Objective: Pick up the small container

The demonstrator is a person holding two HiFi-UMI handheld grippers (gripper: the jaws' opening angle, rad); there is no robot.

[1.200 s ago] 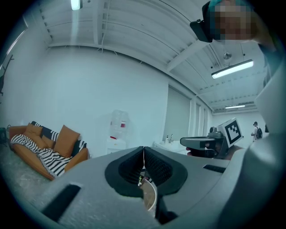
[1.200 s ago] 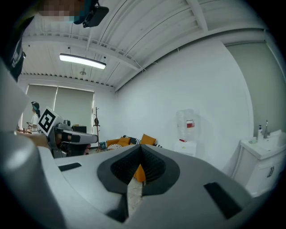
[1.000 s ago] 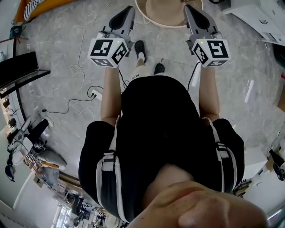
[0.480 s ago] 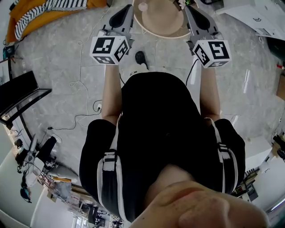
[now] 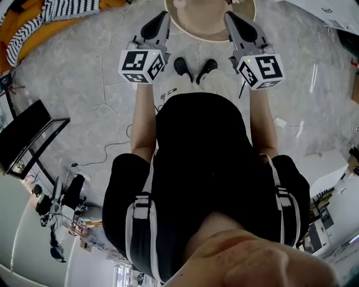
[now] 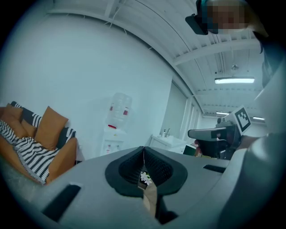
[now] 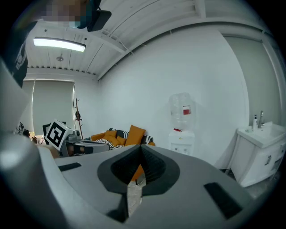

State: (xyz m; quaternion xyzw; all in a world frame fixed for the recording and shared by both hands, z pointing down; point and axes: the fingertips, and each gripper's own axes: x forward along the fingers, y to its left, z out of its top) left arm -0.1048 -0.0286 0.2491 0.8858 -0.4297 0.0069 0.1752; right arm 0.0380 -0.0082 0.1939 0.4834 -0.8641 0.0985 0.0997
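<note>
the round table was taken as the reference point. the left gripper was held level at the table's near edge, towards its left side. its jaws were clenched together, pad on pad, with nothing caught between them. the right gripper was held at the same near edge, towards the table's right side. it was likewise clenched and empty. the two grippers were well apart, and the bare tabletop showed between them. the person's shoes stood on the floor just short of the table.

a small pale object sat on the table beyond the left gripper and was cut off by the picture's top edge. whether it was the small container could not be told. neither gripper touched it.

a loose cable lay on the grey floor to the left of the table. a sofa with orange and striped cushions and a water dispenser stood against the white wall beyond the table.
</note>
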